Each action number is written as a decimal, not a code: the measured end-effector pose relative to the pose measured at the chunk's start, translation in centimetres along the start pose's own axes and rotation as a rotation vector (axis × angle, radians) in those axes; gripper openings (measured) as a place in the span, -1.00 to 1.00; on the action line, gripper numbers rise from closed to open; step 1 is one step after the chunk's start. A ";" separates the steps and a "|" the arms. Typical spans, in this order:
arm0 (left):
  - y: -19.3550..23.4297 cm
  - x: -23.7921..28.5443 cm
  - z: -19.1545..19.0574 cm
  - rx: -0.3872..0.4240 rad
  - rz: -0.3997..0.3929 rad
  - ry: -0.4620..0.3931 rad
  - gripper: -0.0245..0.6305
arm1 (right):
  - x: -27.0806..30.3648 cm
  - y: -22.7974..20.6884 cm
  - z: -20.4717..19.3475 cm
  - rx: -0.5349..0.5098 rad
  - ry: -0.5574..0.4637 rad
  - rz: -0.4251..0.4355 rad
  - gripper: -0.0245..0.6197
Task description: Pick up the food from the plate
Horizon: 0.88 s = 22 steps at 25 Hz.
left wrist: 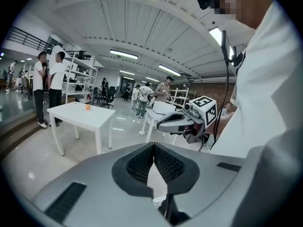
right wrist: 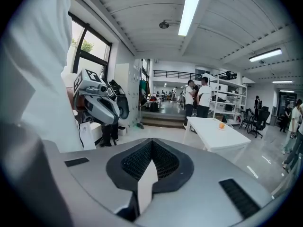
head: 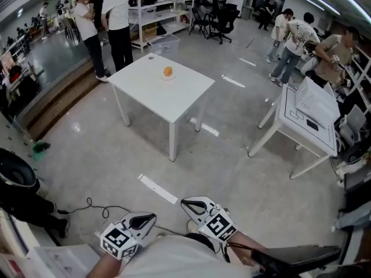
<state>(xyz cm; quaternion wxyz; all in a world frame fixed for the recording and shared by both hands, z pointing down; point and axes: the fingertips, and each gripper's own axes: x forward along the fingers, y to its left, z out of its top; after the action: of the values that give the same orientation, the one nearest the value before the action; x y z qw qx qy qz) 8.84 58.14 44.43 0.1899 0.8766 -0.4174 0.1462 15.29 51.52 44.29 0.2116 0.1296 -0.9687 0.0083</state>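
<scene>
An orange piece of food [head: 167, 71] lies on a small plate [head: 168, 77] on a white table [head: 174, 100] far ahead, in the middle of the room. It also shows as a small orange food item [left wrist: 87, 107] in the left gripper view and as the same food [right wrist: 221, 125] in the right gripper view. Both grippers are held close to the person's body, far from the table. My left gripper [head: 151, 217] is shut and holds nothing. My right gripper [head: 185, 202] is shut and holds nothing as well. Each gripper view shows the other gripper: the right gripper [left wrist: 163, 124] and the left gripper [right wrist: 113, 119].
A second white table [head: 290, 132] with papers stands to the right. Two people [head: 107, 22] stand behind the food table, and others stand at the back right [head: 290, 42]. Shelves [head: 159, 7] and office chairs [head: 217, 19] line the back. A cable [head: 87, 207] lies on the floor.
</scene>
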 end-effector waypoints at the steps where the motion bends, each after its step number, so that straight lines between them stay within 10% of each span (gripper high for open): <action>1: 0.2 -0.8 -0.7 -0.002 -0.005 0.000 -0.89 | 0.6 0.9 0.1 0.006 0.002 -0.004 -0.88; 11: 2.6 -1.5 -5.3 -0.154 -0.075 -0.007 -0.89 | 1.6 1.8 -1.1 0.092 -0.027 -0.071 -0.87; 14: 5.9 -0.9 -6.8 -0.153 -0.086 -0.005 -0.89 | 4.9 0.7 -2.0 0.094 -0.004 -0.092 -0.44; 22: 19.1 3.1 0.9 -0.120 -0.080 -0.025 -0.88 | 14.9 -10.9 2.9 0.089 -0.032 -0.107 -0.45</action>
<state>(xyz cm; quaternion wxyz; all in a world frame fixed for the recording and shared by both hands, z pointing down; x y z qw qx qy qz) -4.20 44.59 48.97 0.2425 0.8814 -0.3922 0.1022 3.81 37.13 47.41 0.1902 0.1905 -0.9623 0.0382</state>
